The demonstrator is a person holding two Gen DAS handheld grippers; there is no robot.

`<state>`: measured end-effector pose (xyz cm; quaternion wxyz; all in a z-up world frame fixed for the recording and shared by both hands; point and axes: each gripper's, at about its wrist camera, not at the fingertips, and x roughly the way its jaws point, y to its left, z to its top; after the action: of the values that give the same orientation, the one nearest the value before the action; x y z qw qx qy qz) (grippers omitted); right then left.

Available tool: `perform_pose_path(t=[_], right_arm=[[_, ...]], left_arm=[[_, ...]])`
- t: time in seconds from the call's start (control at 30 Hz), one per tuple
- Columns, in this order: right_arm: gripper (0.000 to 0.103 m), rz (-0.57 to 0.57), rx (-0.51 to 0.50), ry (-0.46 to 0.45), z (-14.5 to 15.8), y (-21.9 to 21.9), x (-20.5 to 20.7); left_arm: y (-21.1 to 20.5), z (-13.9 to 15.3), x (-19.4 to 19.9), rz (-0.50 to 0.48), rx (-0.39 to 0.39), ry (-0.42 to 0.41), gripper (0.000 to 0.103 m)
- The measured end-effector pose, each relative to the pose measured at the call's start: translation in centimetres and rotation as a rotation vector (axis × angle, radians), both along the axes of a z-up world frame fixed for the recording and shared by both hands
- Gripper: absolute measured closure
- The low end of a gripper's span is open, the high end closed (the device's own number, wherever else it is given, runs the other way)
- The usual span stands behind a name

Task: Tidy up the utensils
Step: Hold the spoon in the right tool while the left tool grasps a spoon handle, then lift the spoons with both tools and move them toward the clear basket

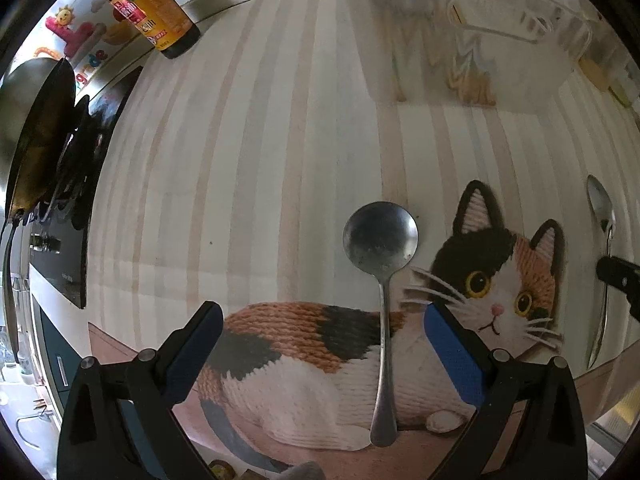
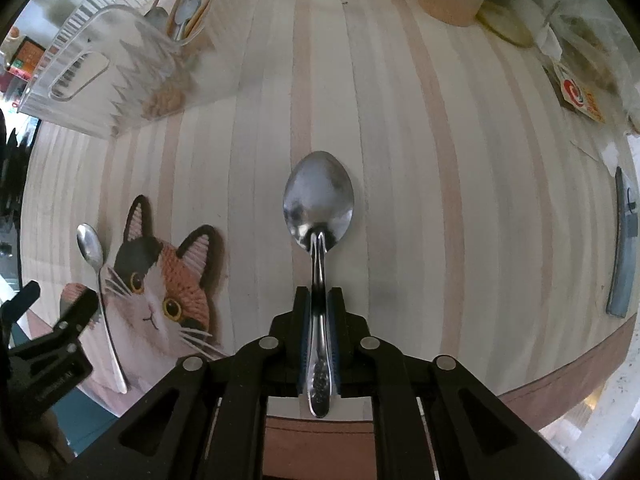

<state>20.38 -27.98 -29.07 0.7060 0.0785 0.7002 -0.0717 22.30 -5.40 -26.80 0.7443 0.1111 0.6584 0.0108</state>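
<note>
A round-bowled metal spoon (image 1: 382, 280) lies on the cat-print mat (image 1: 304, 344), handle toward me, between the fingers of my open left gripper (image 1: 324, 328). The same spoon shows at the left of the right wrist view (image 2: 98, 276). My right gripper (image 2: 319, 300) is shut on the handle of an oval metal spoon (image 2: 319, 208), its bowl pointing forward over the striped wooden table (image 2: 420, 160). That spoon shows at the right edge of the left wrist view (image 1: 604, 248). A clear plastic utensil rack (image 2: 108, 76) at the far left holds spoons and chopsticks.
A brown sauce bottle (image 1: 154, 12) stands at the table's back left, next to a wok (image 1: 28, 128) on a stove. Jars and packets (image 2: 520, 12) crowd the far right. A grey strip (image 2: 622, 248) lies at the right table edge.
</note>
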Motion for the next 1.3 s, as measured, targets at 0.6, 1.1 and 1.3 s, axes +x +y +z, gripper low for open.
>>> perform_pose_path(t=[0.6,1.1,1.3], right_arm=[[0.097,0.096,0.004,0.040,-0.1,4.4,1.5],[0.097,0.055,0.044,0.043,-0.1,2.7,3.1],[0.097,0.057,0.041,0.045,-0.2,2.4,3.1]], left_arm=[[2.4,-1.4,-0.2,0.118,-0.229,0.111,0.008],[-0.6,-1.5,3.2,0.028,-0.178,0.057,0.043],[-1.4,-1.1,2.9,-0.008,-0.181,0.035,0.074]])
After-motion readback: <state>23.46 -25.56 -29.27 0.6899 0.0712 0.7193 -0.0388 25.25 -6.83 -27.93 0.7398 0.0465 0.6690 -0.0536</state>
